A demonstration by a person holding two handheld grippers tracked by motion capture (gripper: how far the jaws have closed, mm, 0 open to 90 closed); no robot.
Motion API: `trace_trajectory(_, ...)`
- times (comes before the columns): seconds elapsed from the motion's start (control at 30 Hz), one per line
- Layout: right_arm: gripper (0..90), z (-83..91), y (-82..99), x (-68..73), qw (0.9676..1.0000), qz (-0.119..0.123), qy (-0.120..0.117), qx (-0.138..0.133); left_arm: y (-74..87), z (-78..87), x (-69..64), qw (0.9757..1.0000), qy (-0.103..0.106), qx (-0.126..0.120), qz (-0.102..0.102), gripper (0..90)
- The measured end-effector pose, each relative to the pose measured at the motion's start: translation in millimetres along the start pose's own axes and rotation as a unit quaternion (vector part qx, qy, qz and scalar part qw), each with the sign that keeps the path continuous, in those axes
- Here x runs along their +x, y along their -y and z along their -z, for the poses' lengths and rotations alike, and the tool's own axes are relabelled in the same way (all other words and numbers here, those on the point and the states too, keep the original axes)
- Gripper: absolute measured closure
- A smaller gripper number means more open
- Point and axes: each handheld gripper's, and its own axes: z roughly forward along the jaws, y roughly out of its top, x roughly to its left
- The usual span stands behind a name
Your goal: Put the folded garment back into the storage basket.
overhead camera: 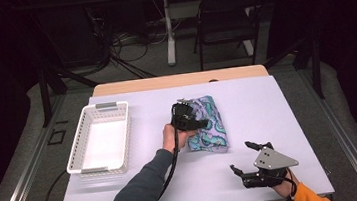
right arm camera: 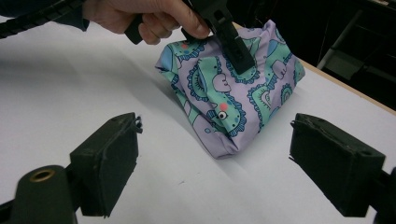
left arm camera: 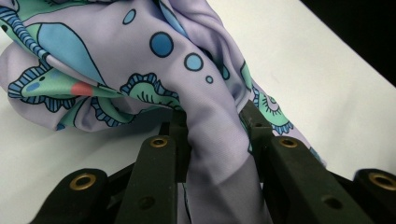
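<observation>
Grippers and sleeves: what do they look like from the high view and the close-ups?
Both grippers are black with blocky jaws and brass-coloured rivets. The left gripper trails a ribbed black cable along a dark blue-grey sleeve. The right gripper carries a grey three-cornered plate; its sleeve is orange.

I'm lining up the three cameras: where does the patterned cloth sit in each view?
High view: patterned cloth at table centre, under the left gripper.
Left gripper view: cloth across the upper left, a fold pinched between the fingers.
Right gripper view: cloth at upper centre, beyond the open right gripper.
Shared landmark: the white table.
</observation>
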Motion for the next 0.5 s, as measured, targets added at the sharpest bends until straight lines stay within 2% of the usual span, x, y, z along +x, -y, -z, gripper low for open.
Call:
trace_trajectory(0.13,14.7,0.6,-0.1,0.0,1.0000,0.000,-0.001,-0.001,-3.1,5.7,-2.6,0.9999,0.003,0.002,-0.013,72.4)
trace_trajectory(0.5,14.7,0.6,0.0,-0.3,1.0000,0.000,-0.001,-0.001,-9.8,22.2,-12.3,0.9997,0.003,-0.017,-0.018,72.4)
